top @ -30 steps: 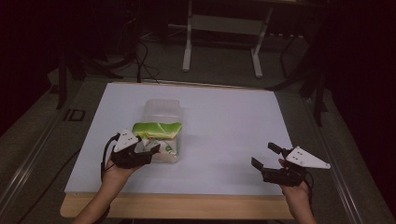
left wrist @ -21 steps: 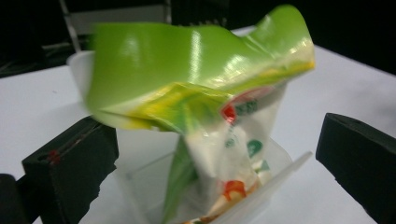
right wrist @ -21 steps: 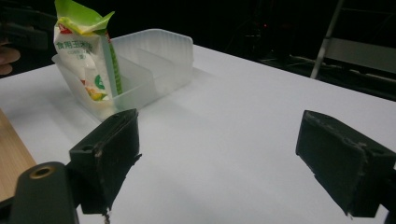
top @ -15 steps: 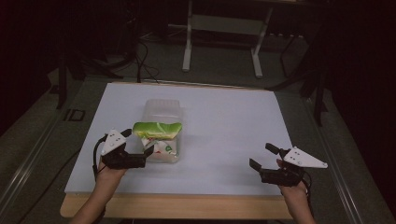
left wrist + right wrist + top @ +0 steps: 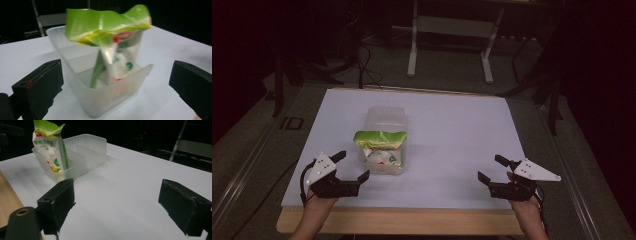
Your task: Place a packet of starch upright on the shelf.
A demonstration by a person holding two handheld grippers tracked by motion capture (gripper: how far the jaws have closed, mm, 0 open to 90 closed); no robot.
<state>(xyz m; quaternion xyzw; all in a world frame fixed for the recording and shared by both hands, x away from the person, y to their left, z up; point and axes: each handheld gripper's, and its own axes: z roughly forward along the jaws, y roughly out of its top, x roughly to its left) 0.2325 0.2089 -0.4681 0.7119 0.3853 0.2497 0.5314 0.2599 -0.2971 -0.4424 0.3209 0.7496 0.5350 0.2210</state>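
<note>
A clear plastic container (image 5: 385, 118) with a divider stands on the white table top (image 5: 452, 135). A green-and-white snack bag (image 5: 379, 145) stands upright in its near compartment, crumpled top above the rim. My left gripper (image 5: 352, 165) is just left of the container near the front edge. Its jaws have just been opening and now stand open with nothing between them. In the left gripper view the bag (image 5: 110, 42) and container (image 5: 110, 97) lie ahead of the left gripper (image 5: 113, 86). My right gripper (image 5: 492, 169) hovers open at the front right, far from the bag (image 5: 51, 147).
The table's wooden front edge (image 5: 412, 222) runs just below both hands. Dark floor with cables and a metal stand (image 5: 449, 30) lies beyond the far edge. White surface stretches between the container (image 5: 82, 155) and the right gripper (image 5: 120, 205).
My left gripper has drawn back from the bag toward the left and the front edge, and its jaws have spread wider. The bag stays standing in the container. The right gripper has kept still.
</note>
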